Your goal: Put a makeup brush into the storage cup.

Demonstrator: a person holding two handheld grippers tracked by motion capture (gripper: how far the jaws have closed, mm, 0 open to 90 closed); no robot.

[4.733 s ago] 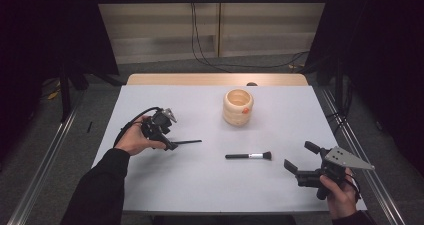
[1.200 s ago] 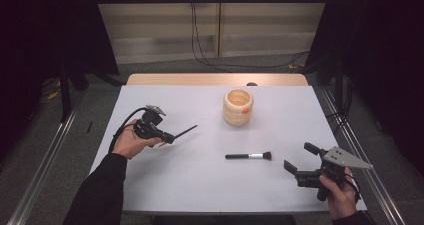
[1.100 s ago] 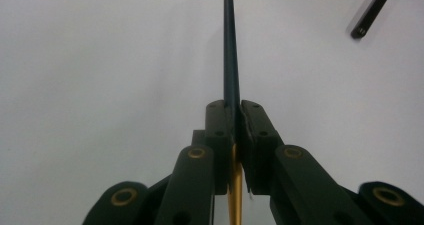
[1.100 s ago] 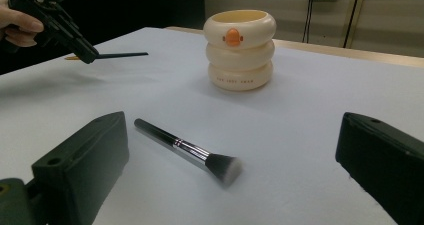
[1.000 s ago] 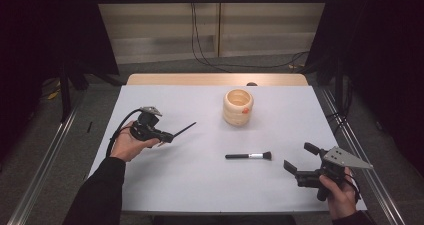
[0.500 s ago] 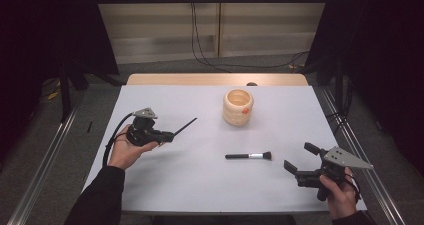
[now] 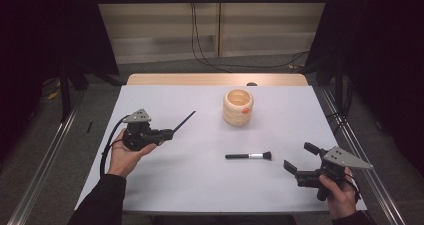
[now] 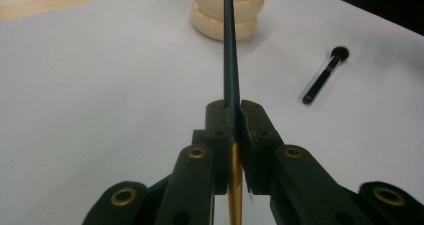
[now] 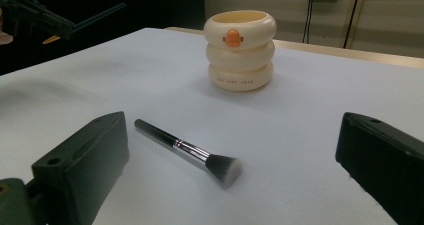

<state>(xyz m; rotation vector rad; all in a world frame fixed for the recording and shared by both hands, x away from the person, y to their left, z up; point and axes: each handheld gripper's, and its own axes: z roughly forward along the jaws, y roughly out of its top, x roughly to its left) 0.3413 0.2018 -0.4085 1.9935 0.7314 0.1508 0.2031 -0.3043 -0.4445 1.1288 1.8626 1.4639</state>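
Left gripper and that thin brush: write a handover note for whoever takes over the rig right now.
Left gripper: shut on the thin dark brush, lifted off the table, handle aimed toward the cream ringed holder.
Right gripper: open, holding nothing, low at the table's near right corner, facing the short makeup brush.
Short makeup brush lies flat on the white table, in front of the holder.
Done: thin brush picked up.
Left, as it looks: put the thin brush in the holder, then probably the short one.

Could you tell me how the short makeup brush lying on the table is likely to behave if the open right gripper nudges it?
The makeup brush has a round handle lying flat, so it will probably roll. It looks slim and likely light. Its bristle head should flex.
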